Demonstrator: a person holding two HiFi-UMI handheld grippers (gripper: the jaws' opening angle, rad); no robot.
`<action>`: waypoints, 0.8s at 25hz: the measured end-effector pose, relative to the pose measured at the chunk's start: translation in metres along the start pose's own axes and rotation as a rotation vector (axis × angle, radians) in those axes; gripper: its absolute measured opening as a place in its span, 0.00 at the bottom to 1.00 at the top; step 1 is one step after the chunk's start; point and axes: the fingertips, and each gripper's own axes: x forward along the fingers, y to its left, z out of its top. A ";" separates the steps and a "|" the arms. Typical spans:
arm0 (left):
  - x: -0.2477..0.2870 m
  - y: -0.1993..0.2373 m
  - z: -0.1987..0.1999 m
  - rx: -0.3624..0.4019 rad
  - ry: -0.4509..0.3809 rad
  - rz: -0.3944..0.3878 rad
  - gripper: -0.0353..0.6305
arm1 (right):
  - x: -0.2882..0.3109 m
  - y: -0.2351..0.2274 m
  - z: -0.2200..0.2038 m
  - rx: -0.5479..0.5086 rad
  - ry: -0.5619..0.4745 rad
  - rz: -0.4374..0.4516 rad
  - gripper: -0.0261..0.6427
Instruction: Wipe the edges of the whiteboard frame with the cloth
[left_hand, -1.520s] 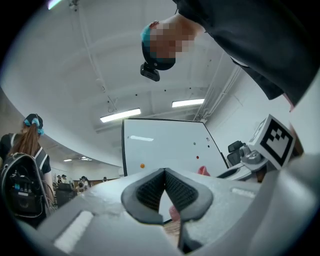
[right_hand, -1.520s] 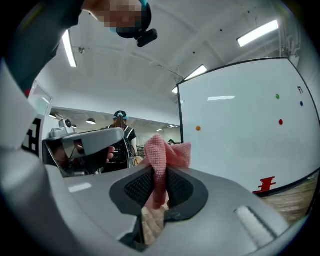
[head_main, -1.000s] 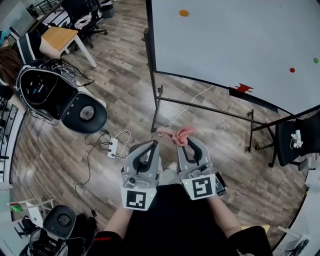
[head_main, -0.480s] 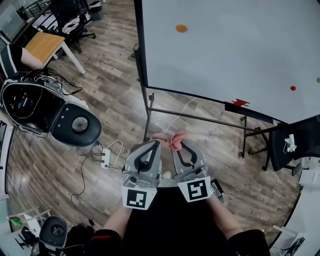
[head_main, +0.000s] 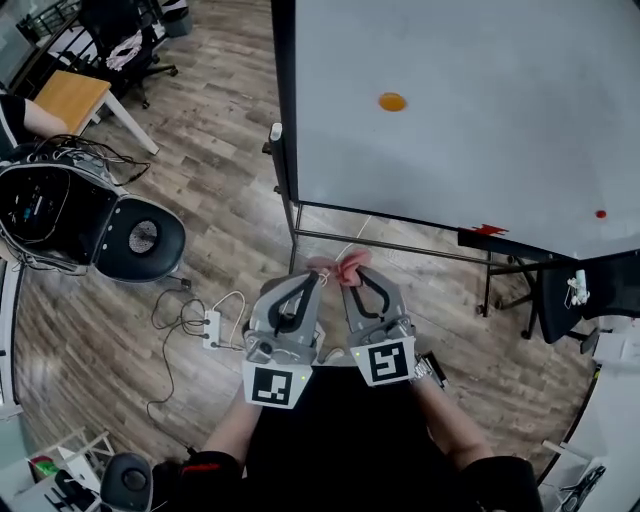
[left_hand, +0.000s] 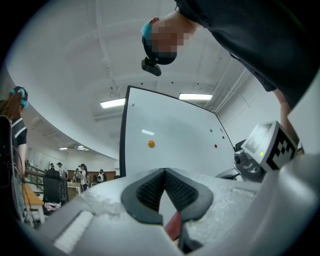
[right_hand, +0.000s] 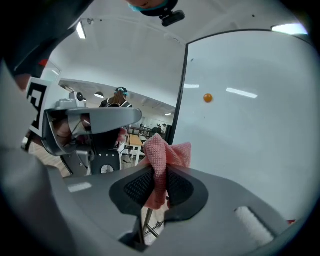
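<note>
Whiteboard (head_main: 450, 110) ahead; right claw (right_hand: 159, 186) clamps pink cloth (right_hand: 166, 154), left claw (left_hand: 164, 186) closed.

Both grippers sit side by side close in front of the person's body, forearms tucked in, jaws pointing forward. The left gripper (head_main: 315, 277) has its jaws closed tip to tip on nothing, and the right gripper (head_main: 350, 277) is clamped on the pink cloth (head_main: 341, 265)

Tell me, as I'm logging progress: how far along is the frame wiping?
Done: the pink cloth is clamped in the right gripper. In hand: it is held low in front of the board, apart from the whiteboard frame. Left: every edge, since the cloth touches none of them yet.
</note>
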 end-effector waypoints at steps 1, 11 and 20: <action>0.004 0.004 -0.005 -0.003 0.005 -0.004 0.06 | 0.010 -0.003 -0.004 0.006 0.011 -0.003 0.12; 0.033 0.053 -0.052 0.004 0.065 -0.043 0.05 | 0.107 -0.013 -0.028 0.002 0.071 -0.012 0.12; 0.047 0.068 -0.077 -0.030 0.105 -0.024 0.05 | 0.168 -0.004 -0.067 0.016 0.169 0.024 0.12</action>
